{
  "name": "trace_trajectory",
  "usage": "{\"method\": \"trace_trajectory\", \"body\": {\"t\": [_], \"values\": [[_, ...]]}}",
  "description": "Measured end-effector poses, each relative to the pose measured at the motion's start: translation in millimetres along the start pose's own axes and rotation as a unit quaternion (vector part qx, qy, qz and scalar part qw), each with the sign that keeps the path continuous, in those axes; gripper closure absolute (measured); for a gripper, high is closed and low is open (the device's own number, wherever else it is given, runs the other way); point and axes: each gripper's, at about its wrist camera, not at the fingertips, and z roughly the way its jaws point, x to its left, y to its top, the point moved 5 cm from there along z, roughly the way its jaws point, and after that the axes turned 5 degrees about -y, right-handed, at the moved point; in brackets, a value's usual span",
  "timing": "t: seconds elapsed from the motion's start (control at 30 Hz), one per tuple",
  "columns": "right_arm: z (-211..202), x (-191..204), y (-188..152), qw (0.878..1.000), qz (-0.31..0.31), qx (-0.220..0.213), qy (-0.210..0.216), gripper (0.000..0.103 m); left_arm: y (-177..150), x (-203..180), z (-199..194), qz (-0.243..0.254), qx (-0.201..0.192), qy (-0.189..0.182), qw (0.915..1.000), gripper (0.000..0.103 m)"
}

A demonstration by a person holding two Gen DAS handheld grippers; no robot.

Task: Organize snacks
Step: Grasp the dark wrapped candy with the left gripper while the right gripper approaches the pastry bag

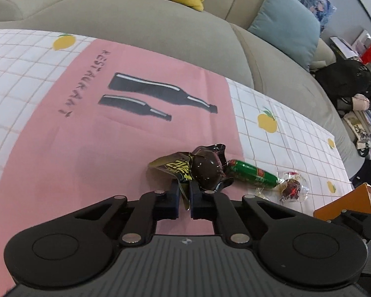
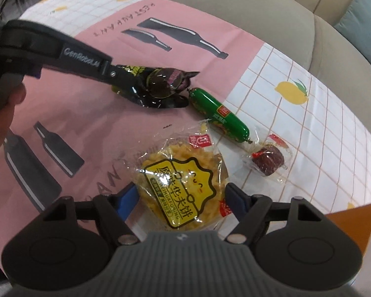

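Two grippers work together. Left gripper (image 1: 184, 193), jaws pressed together on the yellow-black wrapper tail of the dark egg snack (image 1: 205, 170), should lift gently so the thin film doesn't tear or slip. Right gripper (image 2: 183, 198), jaws spread around the waffle cake (image 2: 183, 185) near the table's (image 2: 321, 128) front edge, points steeply down beside the orange box (image 2: 353, 222).

left gripper (image 1: 184, 193) pinched shut, angled downward; right gripper (image 2: 183, 198) jaws stand wide, apparently not pressing; a hand (image 2: 2, 113) holds the left handle.
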Motion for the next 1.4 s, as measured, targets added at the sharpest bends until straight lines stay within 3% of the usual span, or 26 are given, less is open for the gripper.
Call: {"method": "trace_trajectory", "body": {"t": [0.47, 0.87, 1.03, 1.2, 1.4], "values": [[-32.9, 28.9, -47.0, 0.994, 0.113, -0.01, -0.005, 0.031, -80.6, -5.0, -72.3, -0.054, 0.042, 0.072, 0.9951, 0.099], [-57.8, 51.6, -90.7, 0.986, 0.162, -0.031, -0.01, 0.031, -132.8, -9.4, -99.4, -0.078, 0.084, 0.064, 0.9913, 0.098], [-66.5, 54.2, -98.6, 0.987, 0.158, -0.043, 0.009, 0.029, -135.7, -9.6, -105.3, -0.064, 0.096, 0.066, 0.9911, 0.084], [-81.8, 52.8, -102.0, 0.986, 0.137, -0.092, 0.022, 0.019, -130.3, -14.3, -118.8, -0.02, 0.083, 0.08, 0.9931, 0.049], [-87.3, 44.9, -107.2, 0.983, 0.137, -0.118, 0.012, 0.019, -117.6, -21.0, -133.0, 0.035, 0.041, 0.067, 0.9963, 0.035]]}}
